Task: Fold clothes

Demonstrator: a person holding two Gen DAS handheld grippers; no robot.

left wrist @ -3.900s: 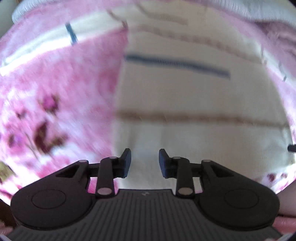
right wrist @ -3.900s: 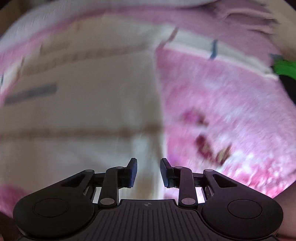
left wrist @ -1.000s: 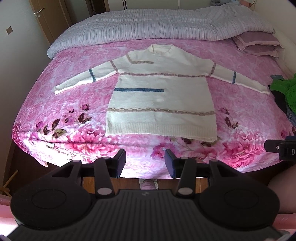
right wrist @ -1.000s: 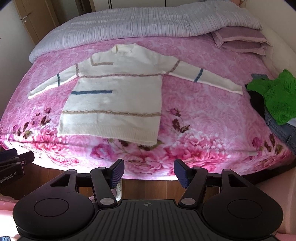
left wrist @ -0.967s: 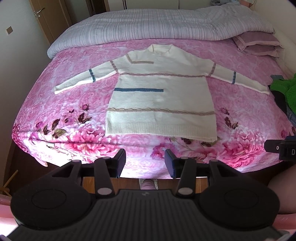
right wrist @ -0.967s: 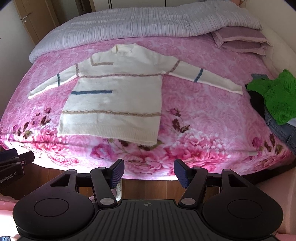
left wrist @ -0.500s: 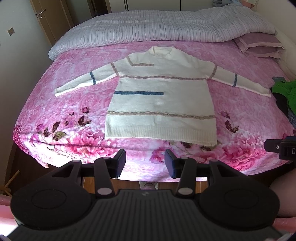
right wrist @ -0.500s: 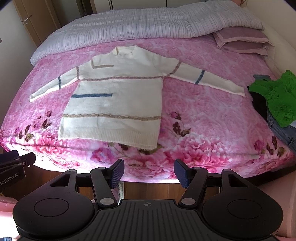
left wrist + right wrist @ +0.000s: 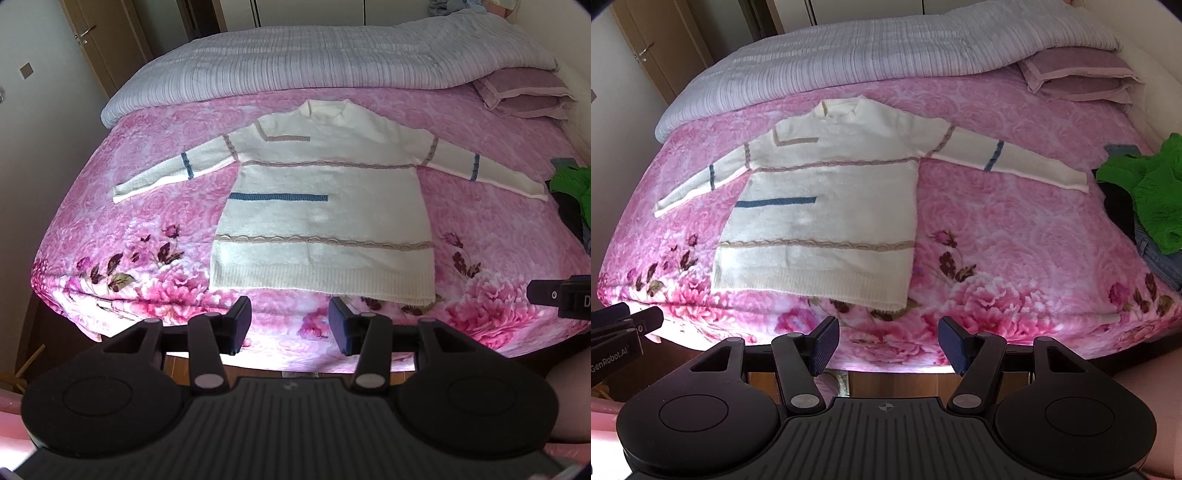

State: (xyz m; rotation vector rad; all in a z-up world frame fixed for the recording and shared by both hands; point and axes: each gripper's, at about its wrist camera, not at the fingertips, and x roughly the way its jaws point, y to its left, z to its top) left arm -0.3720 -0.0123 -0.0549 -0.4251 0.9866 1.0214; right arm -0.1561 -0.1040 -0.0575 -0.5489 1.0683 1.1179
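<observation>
A cream sweater (image 9: 321,206) lies flat, sleeves spread, on the pink floral bedspread (image 9: 147,236) in front of you, hem nearest. Your left gripper (image 9: 290,325) and right gripper (image 9: 888,345) hover off the bed's near edge, fingers apart and empty. Green clothing (image 9: 1145,192) sits far right.

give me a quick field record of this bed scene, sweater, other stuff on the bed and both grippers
sweater: cream sweater spread flat, sleeves out, hem near the bed's front edge
surface: pink floral blanket
behind sweater: grey striped duvet, mauve pillow
right side of bed: green garment on a clothes pile
left hand-held gripper: open, empty, off the bed
right hand-held gripper: open, empty, off the bed
</observation>
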